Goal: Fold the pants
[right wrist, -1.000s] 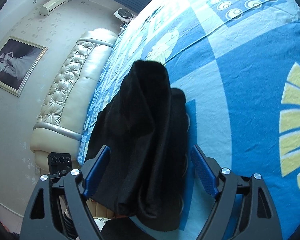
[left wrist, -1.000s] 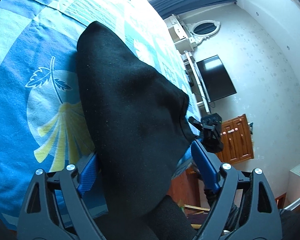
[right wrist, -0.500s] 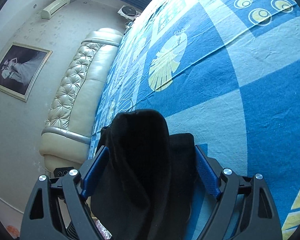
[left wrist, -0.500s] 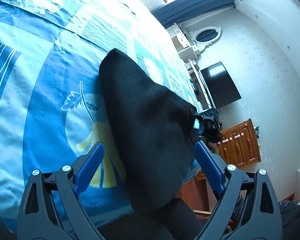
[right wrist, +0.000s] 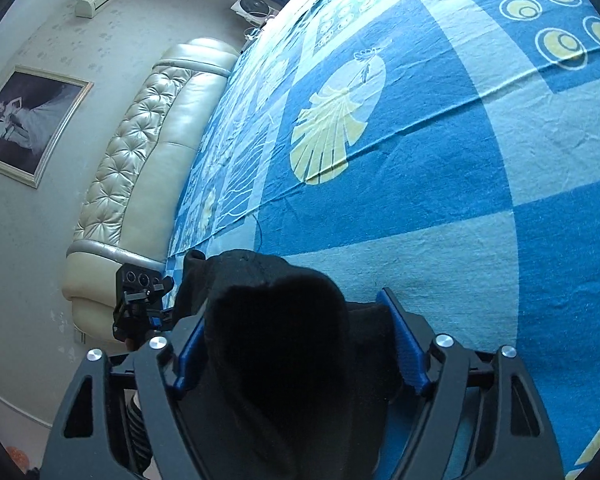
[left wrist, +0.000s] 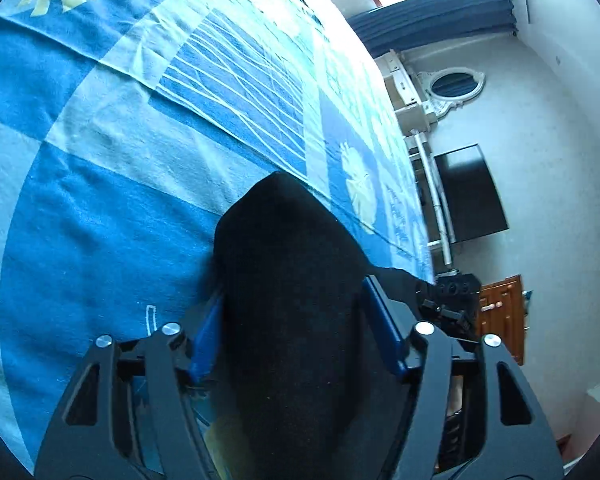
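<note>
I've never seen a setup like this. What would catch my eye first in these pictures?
Probably the black pants, a dark mound bunched between the blue-padded jaws of both the left gripper and the right gripper. Beneath them spreads a vivid blue bedspread with a pale yellow shell pattern. Across the room, a dark TV hangs on the wall.

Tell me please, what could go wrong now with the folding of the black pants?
1. The black fabric pants bulge thickly between the left gripper fingers, so layers may slip unevenly.
2. The right gripper holds a bunched wad, which may crease.
3. The blue patterned bedsheet already wrinkles and could drag.
</note>
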